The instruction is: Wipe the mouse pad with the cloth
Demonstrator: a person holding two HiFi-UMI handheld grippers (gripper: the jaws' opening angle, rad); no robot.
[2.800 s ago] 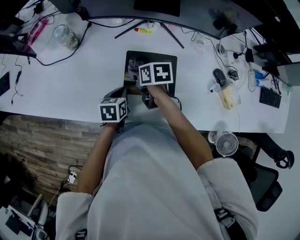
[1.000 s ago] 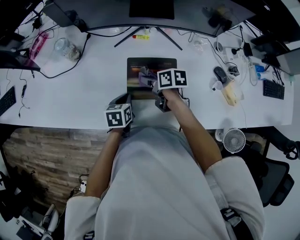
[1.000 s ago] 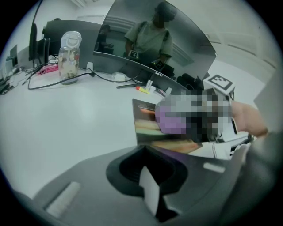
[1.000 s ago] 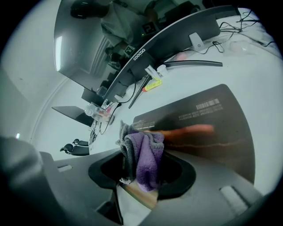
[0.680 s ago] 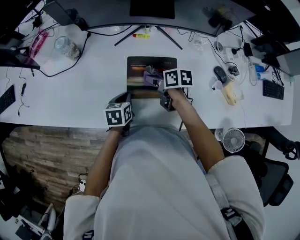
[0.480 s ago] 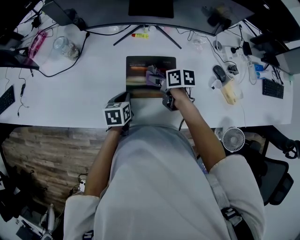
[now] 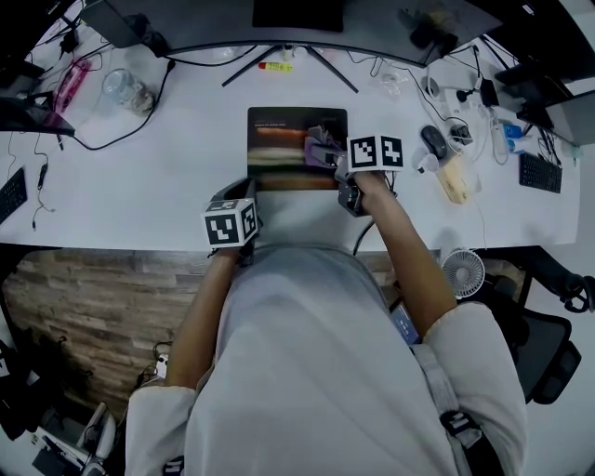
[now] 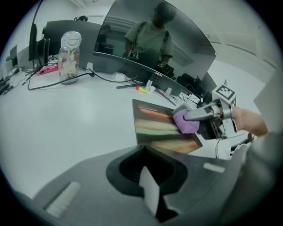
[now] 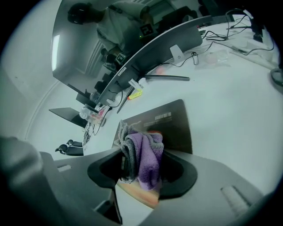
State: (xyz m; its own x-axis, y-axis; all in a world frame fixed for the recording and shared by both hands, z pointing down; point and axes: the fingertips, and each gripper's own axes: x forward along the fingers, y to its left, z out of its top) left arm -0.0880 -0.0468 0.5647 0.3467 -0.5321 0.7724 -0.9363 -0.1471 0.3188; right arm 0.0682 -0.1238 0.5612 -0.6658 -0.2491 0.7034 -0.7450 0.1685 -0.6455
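A dark mouse pad with coloured streaks lies on the white desk in front of the monitor. My right gripper is shut on a bunched purple and grey cloth, which rests on the pad's right part. In the right gripper view the cloth fills the jaws of the right gripper, with the pad beyond. My left gripper sits near the desk's front edge, left of the pad, shut and holding nothing. From the left gripper view I see the pad and cloth.
A curved monitor on a V-shaped stand runs along the back. A glass jar and cables lie at the far left. A yellow marker lies behind the pad. A computer mouse, gadgets and cables crowd the right. A small fan sits below the desk edge.
My right gripper has slid the cloth rightward across the pad, from its left-centre to its right side. The left gripper has stayed by the front edge.
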